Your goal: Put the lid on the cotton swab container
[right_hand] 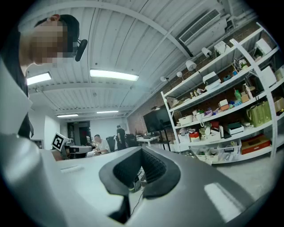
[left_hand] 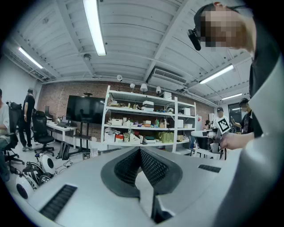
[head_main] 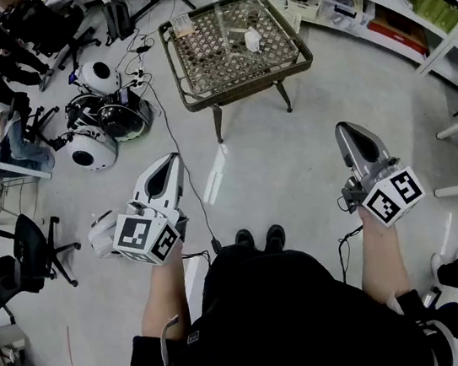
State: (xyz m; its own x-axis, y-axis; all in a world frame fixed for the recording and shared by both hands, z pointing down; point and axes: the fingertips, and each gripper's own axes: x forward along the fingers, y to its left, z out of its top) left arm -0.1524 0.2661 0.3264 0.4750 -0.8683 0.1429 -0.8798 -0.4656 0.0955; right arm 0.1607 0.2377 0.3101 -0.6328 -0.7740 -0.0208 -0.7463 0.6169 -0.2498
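A small white container [head_main: 252, 40] stands on the wicker table [head_main: 198, 89] far ahead of me, and a small clear box [head_main: 182, 25] sits at that table's back left corner. I cannot tell which one holds cotton swabs, and no lid is distinguishable. My left gripper [head_main: 172, 158] and right gripper [head_main: 344, 127] hang over bare floor, well short of the table. Both are shut and hold nothing. The left gripper view [left_hand: 140, 151] and the right gripper view [right_hand: 142, 150] look up at shelves and ceiling, with their jaws pressed together.
Round white and black helmet-like shells [head_main: 103, 120] and cables lie on the floor at left. Office chairs [head_main: 26, 251] and seated people are further left. Shelving [head_main: 407, 6] runs along the right wall. Open floor lies between me and the table.
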